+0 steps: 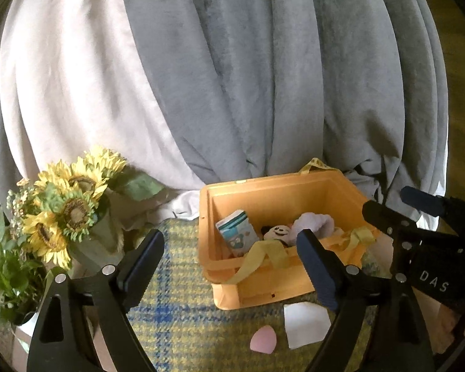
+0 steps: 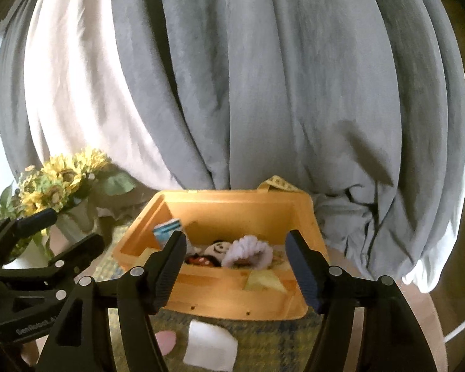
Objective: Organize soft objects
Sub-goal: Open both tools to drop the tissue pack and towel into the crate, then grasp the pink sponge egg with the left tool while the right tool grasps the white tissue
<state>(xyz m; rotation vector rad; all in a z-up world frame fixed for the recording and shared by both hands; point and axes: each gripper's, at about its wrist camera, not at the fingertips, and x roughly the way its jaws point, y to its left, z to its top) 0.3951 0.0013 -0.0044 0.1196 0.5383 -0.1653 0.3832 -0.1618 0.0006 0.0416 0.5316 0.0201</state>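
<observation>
An orange plastic bin (image 1: 229,297) (image 2: 232,300) stands on a yellow-blue plaid cloth (image 1: 176,303). Inside lie a tissue pack (image 1: 237,232), a mouse plush (image 1: 276,232) (image 2: 215,252), a lilac fluffy item (image 1: 313,221) (image 2: 248,252) and yellow ribbon (image 1: 263,254). A white sponge (image 1: 305,324) (image 2: 210,345) and a pink egg-shaped sponge (image 1: 262,339) (image 2: 166,341) lie on the cloth in front of the bin. My left gripper (image 1: 232,263) is open and empty, above the bin's near left corner. My right gripper (image 2: 237,266) is open and empty, over the bin's front wall.
A sunflower bouquet (image 1: 68,204) (image 2: 59,176) in a vase stands left of the bin, with a leafy plant (image 1: 3,266) further left. Grey and white curtains (image 1: 232,77) hang right behind the bin. The right gripper also shows at the right of the left wrist view (image 1: 387,204).
</observation>
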